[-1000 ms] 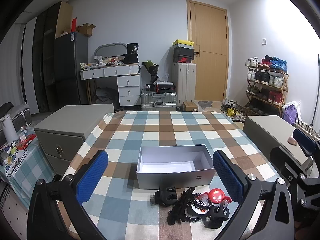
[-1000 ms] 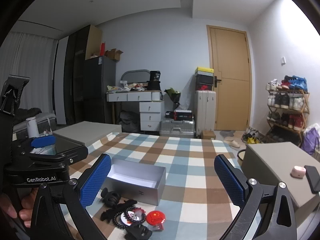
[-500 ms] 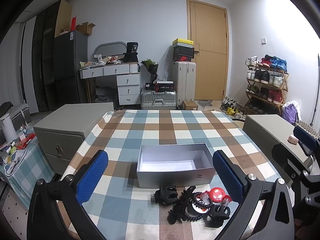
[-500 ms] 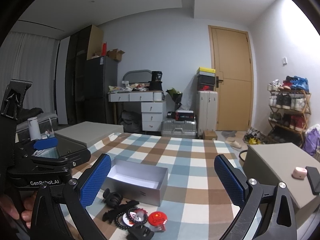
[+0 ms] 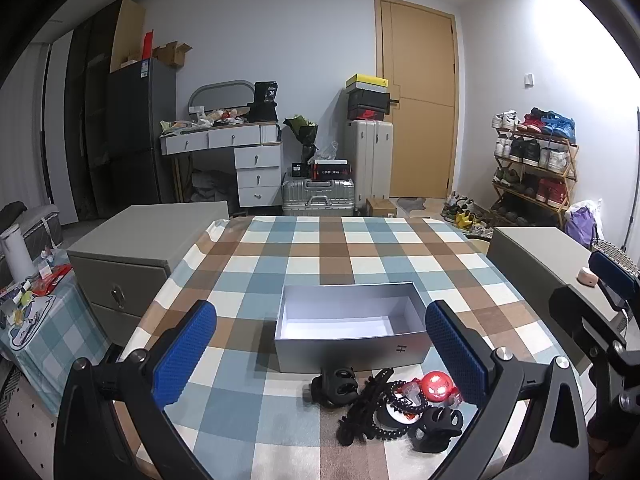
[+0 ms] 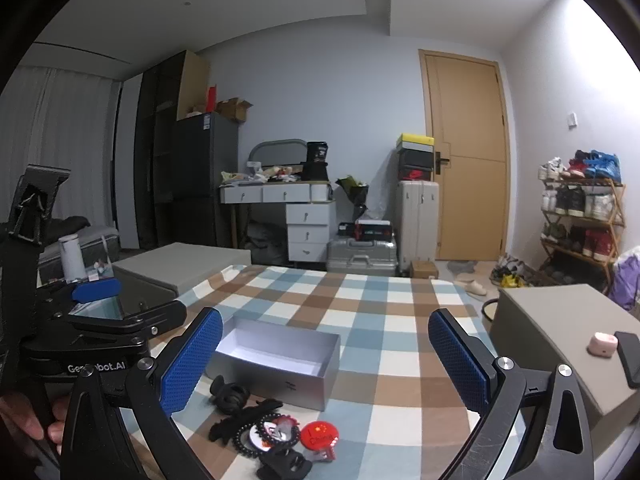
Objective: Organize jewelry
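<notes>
The checked table [image 5: 360,248] lies bare beyond the open grey box [image 5: 352,334], with free cloth to its far edge and to both sides. Just in front of the box, a small pile waits near the table's close edge: a black hair claw [image 5: 335,387], a black beaded bracelet [image 5: 384,414], a red round badge [image 5: 439,387] and a second black claw [image 5: 436,429], all bunched and touching. Grey cabinets [image 5: 132,248] flank the table on either side. The left gripper [image 5: 320,354] hangs above the pile, spread wide and empty. The right gripper [image 6: 322,360] is likewise wide and empty. Only the right view shows a hand [image 6: 28,426] holding the left tool, and a pink case [image 6: 602,344] and a phone [image 6: 630,358] on the right cabinet.
</notes>
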Demonstrator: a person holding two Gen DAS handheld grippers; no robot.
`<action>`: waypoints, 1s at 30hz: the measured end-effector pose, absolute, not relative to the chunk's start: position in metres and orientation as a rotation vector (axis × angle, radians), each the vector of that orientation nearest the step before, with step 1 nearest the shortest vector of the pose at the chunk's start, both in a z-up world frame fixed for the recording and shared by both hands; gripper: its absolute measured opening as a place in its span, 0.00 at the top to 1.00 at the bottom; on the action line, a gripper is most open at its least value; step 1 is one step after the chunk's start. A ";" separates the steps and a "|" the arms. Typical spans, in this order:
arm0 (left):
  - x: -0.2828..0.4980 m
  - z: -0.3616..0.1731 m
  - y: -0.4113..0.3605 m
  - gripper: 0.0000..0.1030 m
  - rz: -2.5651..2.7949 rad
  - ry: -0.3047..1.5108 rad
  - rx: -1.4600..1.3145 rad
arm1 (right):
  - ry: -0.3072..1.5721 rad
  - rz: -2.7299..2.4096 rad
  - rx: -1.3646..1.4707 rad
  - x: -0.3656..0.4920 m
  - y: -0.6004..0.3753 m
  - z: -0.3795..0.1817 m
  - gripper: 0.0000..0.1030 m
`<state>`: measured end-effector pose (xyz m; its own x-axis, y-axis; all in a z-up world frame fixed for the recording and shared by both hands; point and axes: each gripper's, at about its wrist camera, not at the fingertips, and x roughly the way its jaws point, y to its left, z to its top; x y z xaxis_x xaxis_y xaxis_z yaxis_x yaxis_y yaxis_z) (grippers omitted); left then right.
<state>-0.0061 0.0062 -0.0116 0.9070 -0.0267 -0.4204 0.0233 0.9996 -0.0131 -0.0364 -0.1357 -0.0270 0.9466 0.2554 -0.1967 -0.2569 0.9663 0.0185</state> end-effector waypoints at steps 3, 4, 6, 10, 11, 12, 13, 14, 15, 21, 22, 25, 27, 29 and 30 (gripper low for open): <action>-0.005 -0.012 0.006 0.01 -0.026 0.439 -0.008 | 0.207 0.285 -0.012 -0.037 -0.135 -0.030 0.00; -0.005 -0.012 0.006 0.01 -0.026 0.440 -0.008 | 0.213 0.294 -0.012 -0.036 -0.134 -0.032 0.00; -0.005 -0.013 0.007 0.01 -0.026 0.444 -0.008 | 0.225 0.312 -0.006 -0.035 -0.135 -0.036 0.00; -0.003 -0.016 0.008 0.01 -0.020 0.456 -0.007 | 0.277 0.352 0.003 -0.029 -0.136 -0.049 0.00; -0.003 -0.018 0.009 0.01 -0.014 0.458 -0.009 | 0.290 0.361 0.004 -0.028 -0.136 -0.052 0.00; -0.003 -0.019 0.011 0.01 -0.007 0.457 -0.012 | 0.303 0.370 0.007 -0.027 -0.137 -0.055 0.00; -0.003 -0.020 0.013 0.01 -0.001 0.458 -0.017 | 0.319 0.377 0.009 -0.027 -0.137 -0.060 0.00; -0.003 -0.022 0.015 0.01 0.004 0.461 -0.021 | 0.345 0.381 0.008 -0.025 -0.138 -0.066 0.00; -0.003 -0.024 0.016 0.01 0.007 0.464 -0.022 | 0.366 0.386 0.006 -0.025 -0.138 -0.071 0.00; 0.002 -0.039 0.027 0.01 0.024 0.518 -0.043 | 0.470 0.424 -0.017 -0.022 -0.137 -0.101 0.01; 0.002 -0.041 0.028 0.01 0.026 0.525 -0.045 | 0.488 0.432 -0.015 -0.022 -0.137 -0.106 0.01; 0.002 -0.045 0.031 0.01 0.029 0.539 -0.048 | 0.542 0.451 -0.011 -0.019 -0.135 -0.119 0.05; 0.001 -0.047 0.032 0.01 0.030 0.547 -0.048 | 0.574 0.462 -0.014 -0.018 -0.133 -0.128 0.08; 0.002 -0.049 0.034 0.01 0.033 0.552 -0.047 | 0.597 0.482 -0.010 -0.016 -0.130 -0.135 0.10; 0.002 -0.050 0.034 0.01 0.034 0.555 -0.048 | 0.604 0.490 -0.010 -0.015 -0.128 -0.138 0.10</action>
